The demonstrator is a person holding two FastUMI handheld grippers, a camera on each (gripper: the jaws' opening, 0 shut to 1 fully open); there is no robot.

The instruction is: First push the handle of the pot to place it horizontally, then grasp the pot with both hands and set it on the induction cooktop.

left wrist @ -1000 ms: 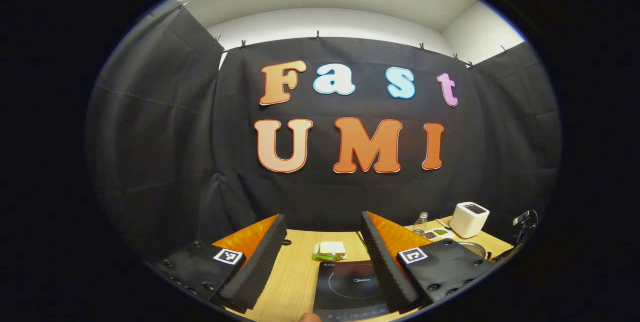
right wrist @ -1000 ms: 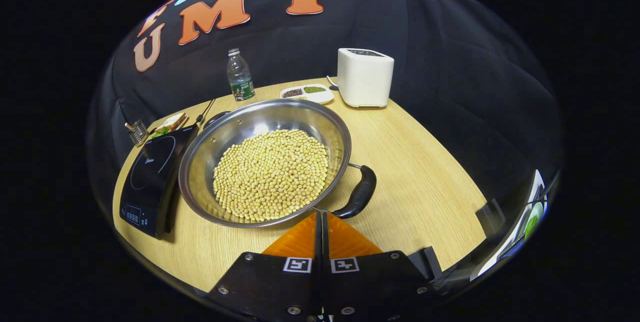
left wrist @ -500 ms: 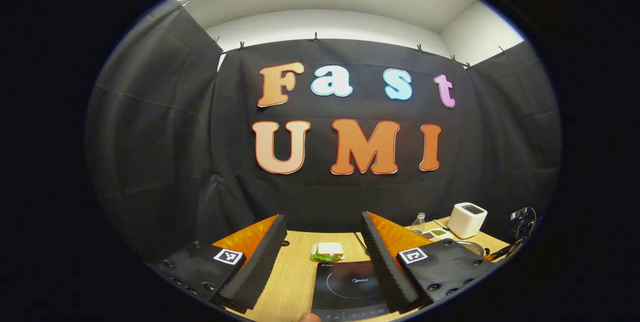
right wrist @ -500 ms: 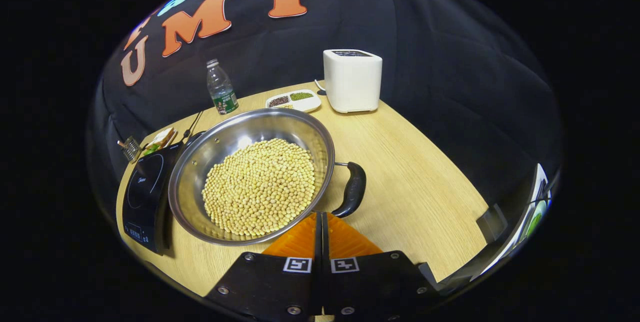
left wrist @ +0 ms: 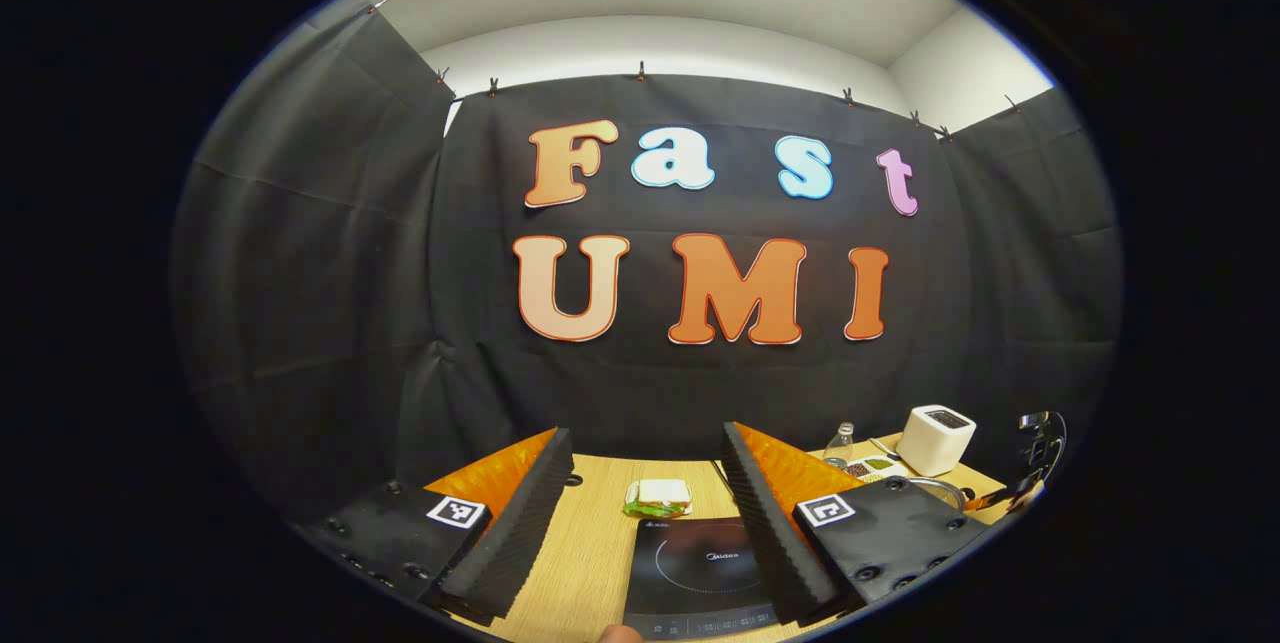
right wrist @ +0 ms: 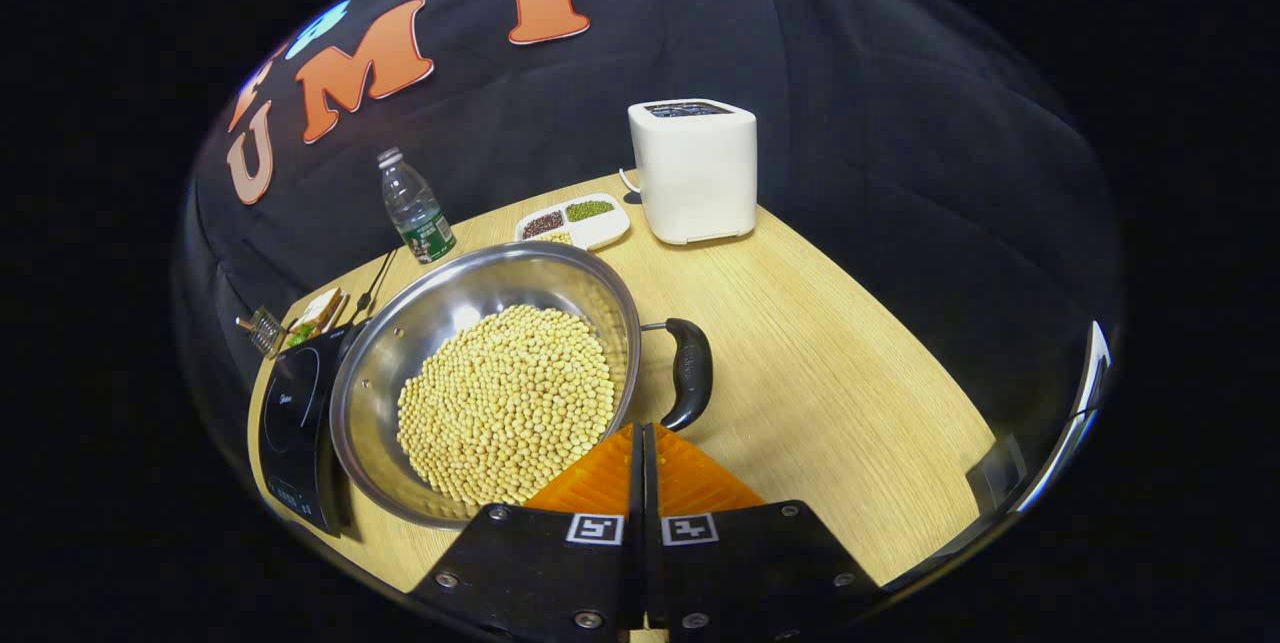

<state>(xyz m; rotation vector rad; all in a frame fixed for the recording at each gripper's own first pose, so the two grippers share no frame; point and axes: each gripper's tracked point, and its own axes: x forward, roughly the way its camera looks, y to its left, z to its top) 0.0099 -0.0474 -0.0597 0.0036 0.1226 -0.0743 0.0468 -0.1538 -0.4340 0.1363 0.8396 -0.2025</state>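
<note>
While its two fingers are pressing flat together along a single seam at the bottom centre of the right gripper view, the right gripper (right wrist: 641, 433) is holding nothing — its tips are sitting at the near rim of the pot (right wrist: 430, 323), just beside the lower end of the pot handle (right wrist: 689, 373), though contact cannot be told. That steel pot is lying left of centre on the wooden table (right wrist: 820, 363), filled with a mound of soybeans (right wrist: 507, 401), and its dark handle is curving upright in the frame on the pot's right side. Touching or nearly touching the pot's left edge, the induction cooktop (right wrist: 292, 413) is lying at the lower left. Farther back, a sandwich (right wrist: 312, 315) is resting at the table's left corner, a water bottle (right wrist: 412, 211) is standing upper left, a divided dish (right wrist: 572, 221) is sitting beside a white appliance (right wrist: 694, 169) near the top centre.

Where the left gripper view is looking level across the table, the left gripper (left wrist: 648, 463) is standing wide open, empty — its fingers are framing the cooktop (left wrist: 700, 573) at the bottom centre. Beyond it the sandwich (left wrist: 660, 497) is lying mid-table, and at the lower right the bottle (left wrist: 842, 445), dish (left wrist: 872, 467) and appliance (left wrist: 935, 439) are lining the far edge, with a sliver of the pot's rim (left wrist: 945, 491) showing behind the right finger.
</note>
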